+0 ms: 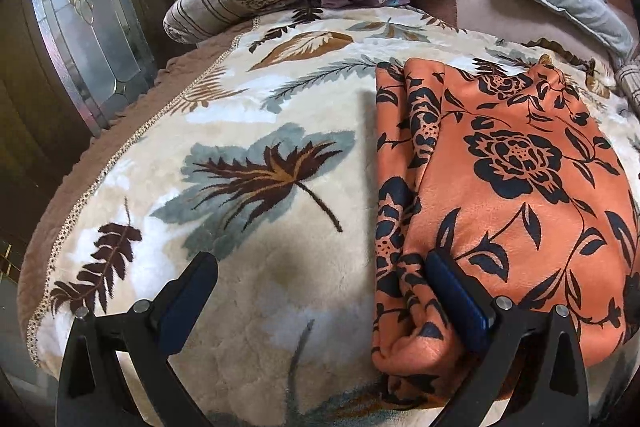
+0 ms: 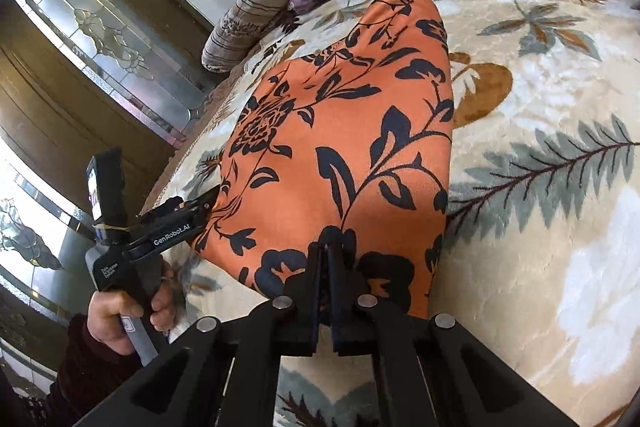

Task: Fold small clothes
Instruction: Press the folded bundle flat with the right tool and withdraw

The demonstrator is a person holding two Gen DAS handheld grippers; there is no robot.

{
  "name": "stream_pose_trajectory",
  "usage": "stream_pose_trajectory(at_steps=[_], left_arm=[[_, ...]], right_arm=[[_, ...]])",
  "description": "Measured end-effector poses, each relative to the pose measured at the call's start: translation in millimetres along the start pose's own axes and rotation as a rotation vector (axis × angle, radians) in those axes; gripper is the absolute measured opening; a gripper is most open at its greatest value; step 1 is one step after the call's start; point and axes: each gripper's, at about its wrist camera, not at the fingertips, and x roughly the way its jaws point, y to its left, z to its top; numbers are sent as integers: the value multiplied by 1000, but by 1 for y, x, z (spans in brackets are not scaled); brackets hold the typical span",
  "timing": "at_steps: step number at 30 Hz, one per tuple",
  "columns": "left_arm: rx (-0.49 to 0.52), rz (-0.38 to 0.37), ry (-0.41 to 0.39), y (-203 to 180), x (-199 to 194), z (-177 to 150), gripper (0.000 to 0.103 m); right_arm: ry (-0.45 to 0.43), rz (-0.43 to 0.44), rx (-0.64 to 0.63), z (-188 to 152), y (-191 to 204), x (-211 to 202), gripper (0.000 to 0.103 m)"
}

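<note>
The left gripper (image 1: 320,291) is a matte black, angular frame with two long fingers (image 1: 456,299) faced in dark blue pads, hinged on linkage bars pinned by round silver screws. Seen from the right wrist view, its body carries white "GenRobot.AI" lettering on the side, a grey handle with small white print, and a small upright black box with a screen, bound on by a thin yellowish band. The hand (image 2: 120,315) on that handle comes out of a dark maroon sleeve (image 2: 86,367). The right gripper (image 2: 326,267) is the same black build, with four silver screw heads across its linkage.
</note>
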Motion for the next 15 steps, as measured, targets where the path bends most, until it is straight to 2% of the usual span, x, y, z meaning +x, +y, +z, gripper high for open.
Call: stream_pose_trajectory(at_steps=[4,6,8,11,15], left_arm=[[-4,27,-7,-2,-4,1,103],[-14,44,-13,-3,-7,1,103],[-27,62,-20,-3,-13,2,103],[-38,75,-18,-4,-25,4,103],[-36,101,-64,-10,-55,9,103]], right_arm=[[55,1,-20,9,3,-3,4],[77,4,-28,14,6,-9,9],[83,-11,-53,21,10,-20,9],[38,-36,-89,27,11,-39,9],[-62,-65,-108,31,-4,-70,10]])
